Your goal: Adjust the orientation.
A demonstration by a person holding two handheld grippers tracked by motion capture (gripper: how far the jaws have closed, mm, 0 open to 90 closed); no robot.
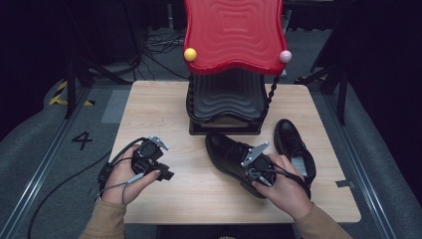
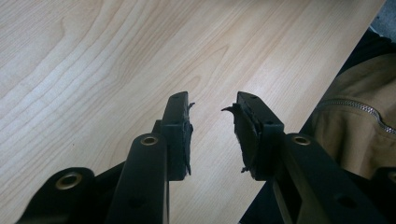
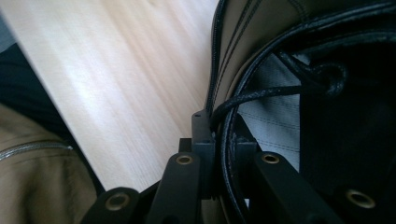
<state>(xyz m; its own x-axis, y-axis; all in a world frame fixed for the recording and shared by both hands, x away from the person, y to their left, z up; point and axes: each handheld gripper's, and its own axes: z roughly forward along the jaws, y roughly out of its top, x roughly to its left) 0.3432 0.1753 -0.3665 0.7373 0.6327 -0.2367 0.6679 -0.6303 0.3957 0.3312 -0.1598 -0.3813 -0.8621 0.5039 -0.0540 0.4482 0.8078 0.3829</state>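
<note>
Between right gripper (image 3: 219, 135) jaws, pinched shoe (image 1: 229, 157) rim; left gripper (image 2: 212, 126) agape.

The high view looks down and forward over the whole wooden table (image 1: 164, 107) from above, while both gripper views look very close along their jaws at this same tabletop.
</note>
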